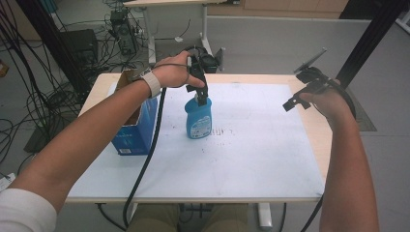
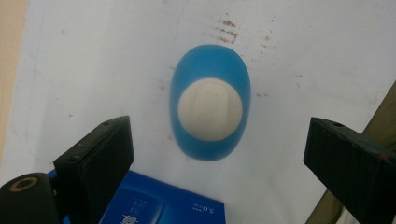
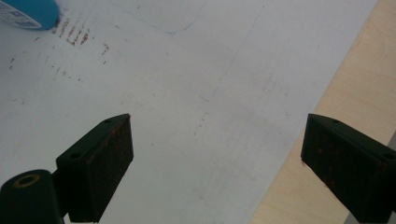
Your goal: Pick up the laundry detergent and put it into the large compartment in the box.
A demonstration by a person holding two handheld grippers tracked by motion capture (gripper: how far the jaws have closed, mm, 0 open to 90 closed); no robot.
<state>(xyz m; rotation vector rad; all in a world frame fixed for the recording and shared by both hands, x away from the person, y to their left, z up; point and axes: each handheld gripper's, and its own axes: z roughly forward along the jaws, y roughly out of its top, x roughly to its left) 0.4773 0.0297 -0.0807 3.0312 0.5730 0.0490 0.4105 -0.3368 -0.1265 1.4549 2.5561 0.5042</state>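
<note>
One blue bottle (image 1: 198, 118) is standing upright just left of the middle of the high view, on the white sheet (image 1: 251, 145) that is covering the table (image 1: 316, 125), and one blue carton (image 1: 135, 128) is sitting to its left, near the sheet's left edge, with its top flaps open. The person's left forearm is crossing over that carton, and the black cable from the left gripper (image 1: 200, 94) is hanging down between carton and bottle.

The left gripper is hovering straight above the bottle's cream cap (image 2: 210, 109); in the left gripper view its two jaws are standing wide apart at the lower corners of the frame, touching nothing, with the cap lying between and beyond them near the centre. A corner of the blue carton (image 2: 159, 203) is showing at the bottom edge, printed with white characters too small to read apart from what looks like "5.0".

The right gripper (image 1: 302, 89) is hanging at the upper right of the high view, well apart from the bottle, over the sheet's right edge. Its jaws are likewise spread wide and empty in the right gripper view, where a sliver of the bottle (image 3: 30, 11) is peeking in at the upper left, beside some reddish smudges on the sheet. The bottle's label is white and blue, its writing unreadable.
</note>
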